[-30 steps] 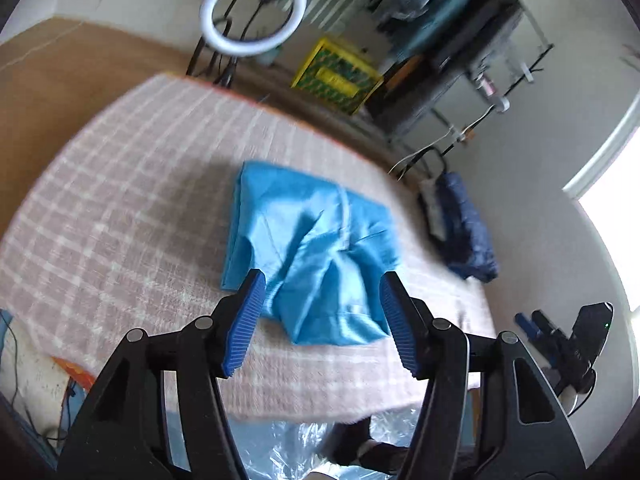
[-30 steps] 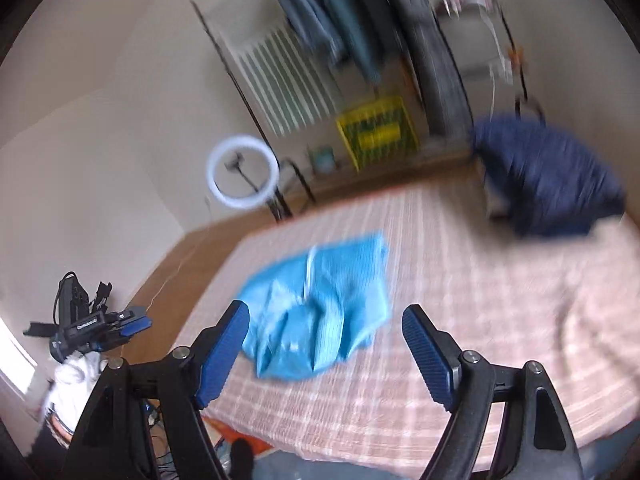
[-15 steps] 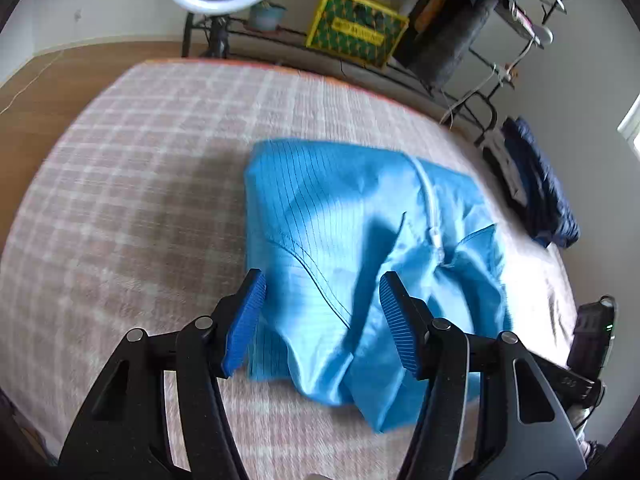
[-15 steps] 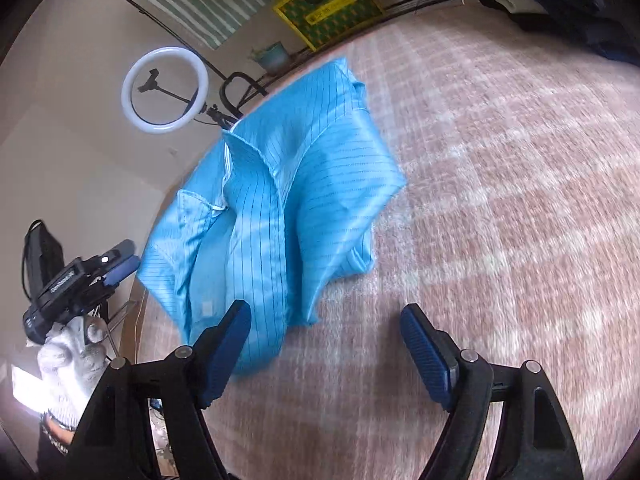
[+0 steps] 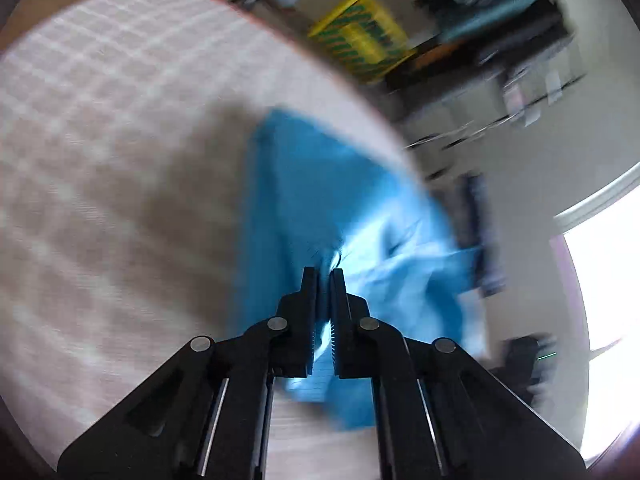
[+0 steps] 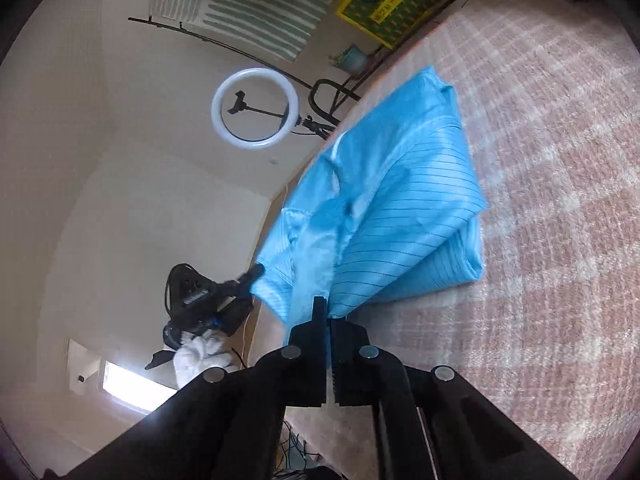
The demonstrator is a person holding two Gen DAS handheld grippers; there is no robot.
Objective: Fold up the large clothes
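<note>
Both just snapped closed: left gripper (image 5: 324, 272) and right gripper (image 6: 325, 309) now pinching near edges of crumpled bright-blue pinstriped garment (image 6: 404, 216) on pink checked bedspread (image 6: 560, 200). Ready, probably, for lifting and spreading.

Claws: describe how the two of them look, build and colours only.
Both match. The left claw has black angular linkage arms joined by round silver pivot pins, with thin metal rods running along the arms, and flat fingers whose inner faces carry blue ribbed pads. The right claw has the same black frame and silver pins. A white glove shows behind it.
</note>
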